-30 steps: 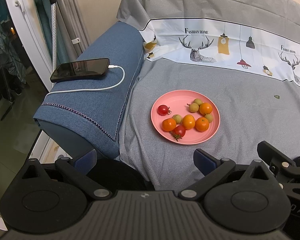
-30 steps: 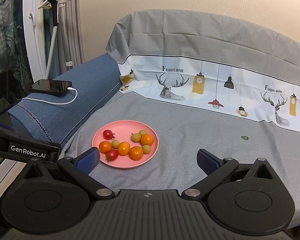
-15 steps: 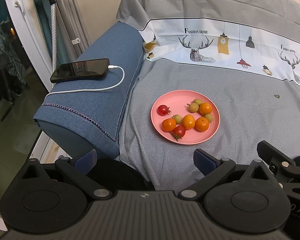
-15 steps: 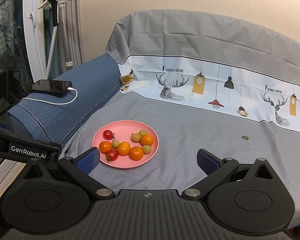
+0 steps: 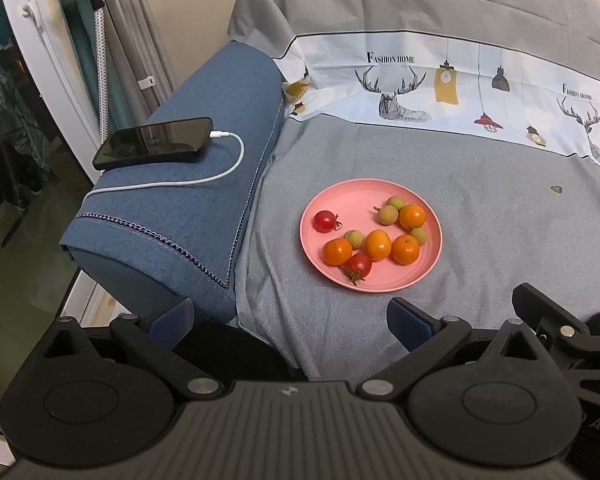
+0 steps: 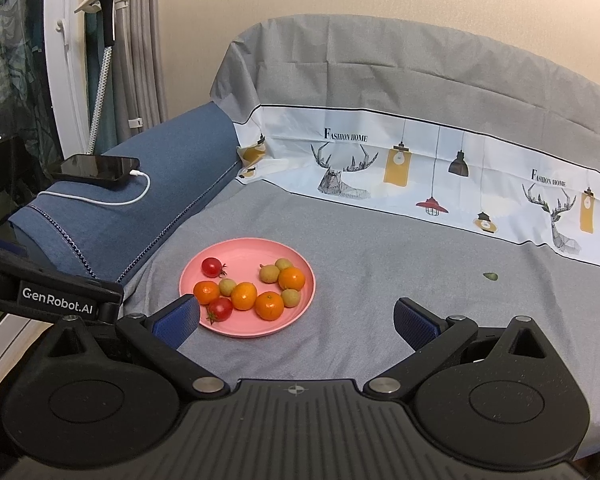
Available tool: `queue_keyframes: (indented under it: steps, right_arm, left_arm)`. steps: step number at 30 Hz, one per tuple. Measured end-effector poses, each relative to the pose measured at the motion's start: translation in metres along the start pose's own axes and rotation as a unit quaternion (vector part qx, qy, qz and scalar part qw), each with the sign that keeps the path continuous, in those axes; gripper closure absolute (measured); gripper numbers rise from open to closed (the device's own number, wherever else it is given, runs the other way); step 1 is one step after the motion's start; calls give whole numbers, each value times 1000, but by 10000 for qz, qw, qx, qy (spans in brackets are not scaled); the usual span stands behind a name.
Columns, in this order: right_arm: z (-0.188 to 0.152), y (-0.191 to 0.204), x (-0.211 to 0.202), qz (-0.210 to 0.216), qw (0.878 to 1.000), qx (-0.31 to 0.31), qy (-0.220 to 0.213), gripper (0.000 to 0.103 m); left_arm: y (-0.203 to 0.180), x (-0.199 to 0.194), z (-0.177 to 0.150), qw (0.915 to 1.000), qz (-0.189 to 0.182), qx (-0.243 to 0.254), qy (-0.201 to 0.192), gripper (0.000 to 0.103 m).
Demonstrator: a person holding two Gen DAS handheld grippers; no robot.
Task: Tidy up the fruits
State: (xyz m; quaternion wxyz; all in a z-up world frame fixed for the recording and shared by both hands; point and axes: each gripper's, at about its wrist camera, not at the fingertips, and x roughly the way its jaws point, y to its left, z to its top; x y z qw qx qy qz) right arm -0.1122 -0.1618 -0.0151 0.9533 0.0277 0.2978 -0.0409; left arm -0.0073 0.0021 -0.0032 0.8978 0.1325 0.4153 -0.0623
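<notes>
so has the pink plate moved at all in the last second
No. In the left wrist view the pink plate sits in the same spot beside the blue armrest, and the fruit on it is arranged just as before.

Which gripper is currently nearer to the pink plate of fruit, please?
Right. The right gripper has one finger at the pink plate rim; the left gripper sits short of it, offset toward the armrest.

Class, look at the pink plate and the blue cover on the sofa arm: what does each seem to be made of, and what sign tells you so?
Pink plate: probably plastic or melamine, with a smooth, matte, evenly coloured surface and a thin raised rim. Blue cover: woven, denim-like fabric; a fine weave shows, it drapes softly, and a stitched trim runs along its edge.
</notes>
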Motion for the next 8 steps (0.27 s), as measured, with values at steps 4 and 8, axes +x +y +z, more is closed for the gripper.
queue_keyframes:
  steps: [4,8]
  right_arm:
    - [1,1,7,1,10000,-8,54,1]
    - [2,1,14,42,9999,2,121,1]
  left_arm:
    - [-1,8,3,10000,4,16,67,0]
    - [-3,17,7,9999,58,43,130,0]
